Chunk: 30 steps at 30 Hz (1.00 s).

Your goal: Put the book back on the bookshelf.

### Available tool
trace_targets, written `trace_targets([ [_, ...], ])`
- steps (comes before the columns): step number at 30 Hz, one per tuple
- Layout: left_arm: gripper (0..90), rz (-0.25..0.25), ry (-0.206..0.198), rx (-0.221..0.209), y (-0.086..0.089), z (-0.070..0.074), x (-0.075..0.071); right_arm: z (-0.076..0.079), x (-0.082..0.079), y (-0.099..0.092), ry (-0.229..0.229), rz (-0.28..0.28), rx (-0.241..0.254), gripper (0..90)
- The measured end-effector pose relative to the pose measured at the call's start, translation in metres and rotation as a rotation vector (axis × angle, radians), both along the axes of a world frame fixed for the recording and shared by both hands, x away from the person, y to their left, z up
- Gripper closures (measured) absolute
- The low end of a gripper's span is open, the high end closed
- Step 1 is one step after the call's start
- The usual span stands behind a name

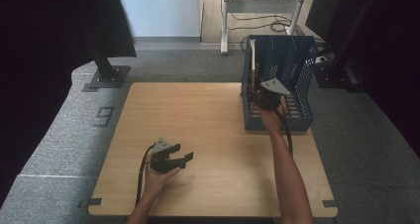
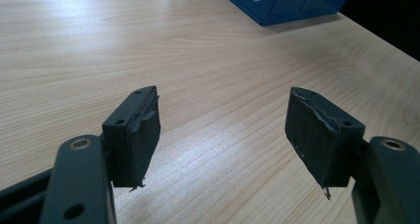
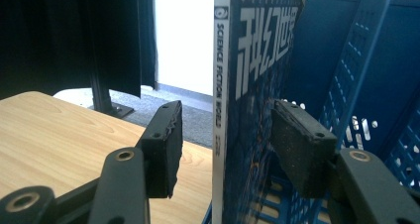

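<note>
Blue rack [image 1: 302, 80] held the magazine [image 3: 247, 110] upright between the right hand-held gripper's [image 3: 225, 144] released jaws, which I judged needed squaring before clamping.

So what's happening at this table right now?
A person works with a handheld gripper in each hand. The right gripper is at the blue file rack on the table's far right, its jaws straddling a magazine that stands upright in the rack's leftmost slot. One pad looks to be against the cover, while the other stands clear of the spine, so it isn't clamped. The left gripper is open and holds nothing, over the bare wooden table near the front edge.
</note>
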State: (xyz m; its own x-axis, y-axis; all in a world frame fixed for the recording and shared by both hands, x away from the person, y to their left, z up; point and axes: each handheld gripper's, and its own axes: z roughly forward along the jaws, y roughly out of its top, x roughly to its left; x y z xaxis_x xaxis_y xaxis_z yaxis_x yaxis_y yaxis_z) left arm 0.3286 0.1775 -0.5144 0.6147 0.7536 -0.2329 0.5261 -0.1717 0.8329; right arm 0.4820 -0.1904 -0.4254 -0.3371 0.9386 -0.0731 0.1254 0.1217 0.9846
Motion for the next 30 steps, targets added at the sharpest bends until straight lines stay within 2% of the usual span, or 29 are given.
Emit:
trace_targets([
  [4,29.9,0.0,0.0,0.001,0.0,0.0,0.0,-0.001,-0.006,-0.004,0.018,0.013,0.01,45.5],
  [7,29.9,0.002,0.0,-0.001,0.0,0.0,0.0,-0.001,-0.014,-0.007,-0.003,0.018,0.013,46.0],
  [10,29.9,0.002,-0.001,0.001,0.001,0.0,0.0,-0.002,-0.023,-0.009,0.005,0.031,0.018,45.8],
  [12,29.8,0.002,-0.001,0.002,0.0,0.0,0.0,-0.002,-0.029,-0.011,-0.014,0.034,0.021,46.4],
  [22,29.8,0.005,-0.003,0.002,0.001,0.001,0.0,-0.003,-0.054,-0.02,-0.006,0.076,0.03,45.8],
  [24,29.8,0.007,-0.002,0.001,0.002,0.001,0.0,-0.005,-0.06,-0.022,-0.015,0.084,0.032,45.9],
  [30,29.8,0.005,-0.001,0.002,0.003,0.001,0.0,-0.017,-0.075,-0.025,0.013,0.112,0.03,45.7],
])
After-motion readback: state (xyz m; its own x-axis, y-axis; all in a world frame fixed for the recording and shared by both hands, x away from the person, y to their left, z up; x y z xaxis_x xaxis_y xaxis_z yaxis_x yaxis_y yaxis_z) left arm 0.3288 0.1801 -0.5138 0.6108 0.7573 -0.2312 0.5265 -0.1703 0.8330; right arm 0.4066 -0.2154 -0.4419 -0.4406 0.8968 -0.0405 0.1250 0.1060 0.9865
